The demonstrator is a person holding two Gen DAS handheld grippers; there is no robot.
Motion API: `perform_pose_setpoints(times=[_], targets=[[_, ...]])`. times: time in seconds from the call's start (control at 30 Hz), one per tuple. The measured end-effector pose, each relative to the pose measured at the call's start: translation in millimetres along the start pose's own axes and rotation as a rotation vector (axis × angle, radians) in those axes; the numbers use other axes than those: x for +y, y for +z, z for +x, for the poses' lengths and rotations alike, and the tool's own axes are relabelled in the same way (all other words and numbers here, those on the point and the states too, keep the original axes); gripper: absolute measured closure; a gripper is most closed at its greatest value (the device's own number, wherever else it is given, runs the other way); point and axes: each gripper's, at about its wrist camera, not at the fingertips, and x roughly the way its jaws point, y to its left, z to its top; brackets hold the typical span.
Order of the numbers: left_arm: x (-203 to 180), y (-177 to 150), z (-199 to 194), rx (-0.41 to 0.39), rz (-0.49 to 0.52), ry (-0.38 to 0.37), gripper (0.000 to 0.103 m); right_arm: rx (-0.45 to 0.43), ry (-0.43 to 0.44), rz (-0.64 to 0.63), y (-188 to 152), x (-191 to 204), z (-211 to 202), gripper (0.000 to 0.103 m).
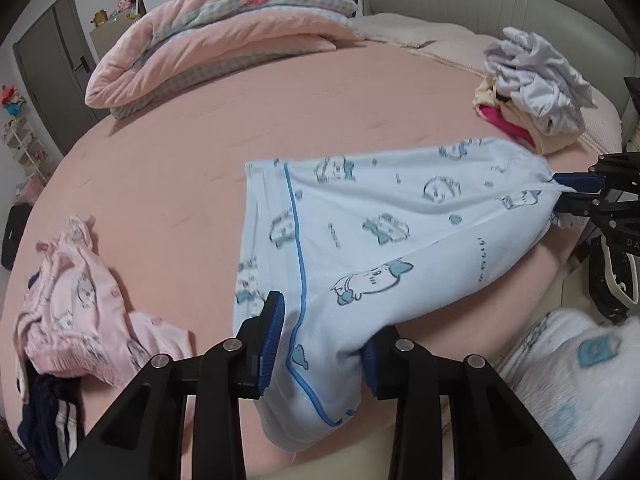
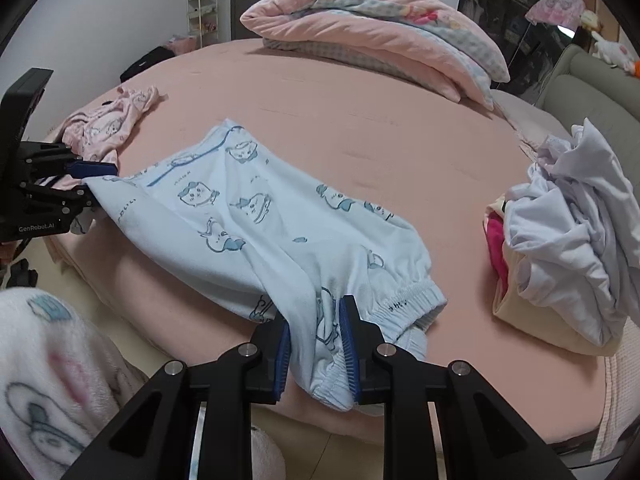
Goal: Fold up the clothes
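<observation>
Nearest in the left wrist view, the left gripper (image 1: pixel 320 344) has its jaws pinching the hem end of the blue pyjama trousers (image 1: pixel 360 224), the cloth bunched between the two blue pads; this looks like the leg cuff with its darker blue piping. In the right wrist view, the right gripper (image 2: pixel 316 356) has its jaws pressed onto the other end of the trousers (image 2: pixel 248 216), just beside the elastic waistband (image 2: pixel 404 300). Each gripper also shows side-on at the edge of the other's view, clamped on its end of the cloth. Holding both ends this way keeps the garment stretched lengthwise, so it lies fairly flat and straight over the near edge of the pink bed (image 1: pixel 192 184), with only slack wrinkles along the middle. That is likely in preparation for bringing one end over onto the other.

Further out, a crumpled pink pyjama piece (image 1: pixel 80 292) lies on the sheet to the left side, with something dark blue under its near edge, apart from the trousers. To the right side sits a heap of clothes (image 2: pixel 568 232), white on top of cream and bright pink, probably still waiting to be folded. Farthest back, a folded pink quilt (image 2: pixel 376 28) rests on the far part of the bed, well clear of the working area
</observation>
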Motion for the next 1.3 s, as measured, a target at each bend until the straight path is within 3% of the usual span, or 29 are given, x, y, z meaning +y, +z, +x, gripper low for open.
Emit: perform_pose_setpoints(times=[0.37,0.43,0.6,0.97,1.3], targets=[[6,46,9,-0.038,0.03,-0.008,0.072,-0.011,0.021,0.065,24,-21,-2,0.082],[11,55,15,-0.032,-0.003,-0.037,0.084,-0.018,0.021,0.08,29,-25,-1,0.082],[23,74,33,-0.019,-0.073,-0.087,0.084,-0.005,0.03,0.138,39,-38,10,0.082],[32,86,65,0.023,-0.113,-0.092,0.084,0.032,0.027,0.215,57,-58,41,0.082],[38,100,88,0.059,-0.123,-0.094,0.084,0.058,0.016,0.211,64,-65,59,0.082]])
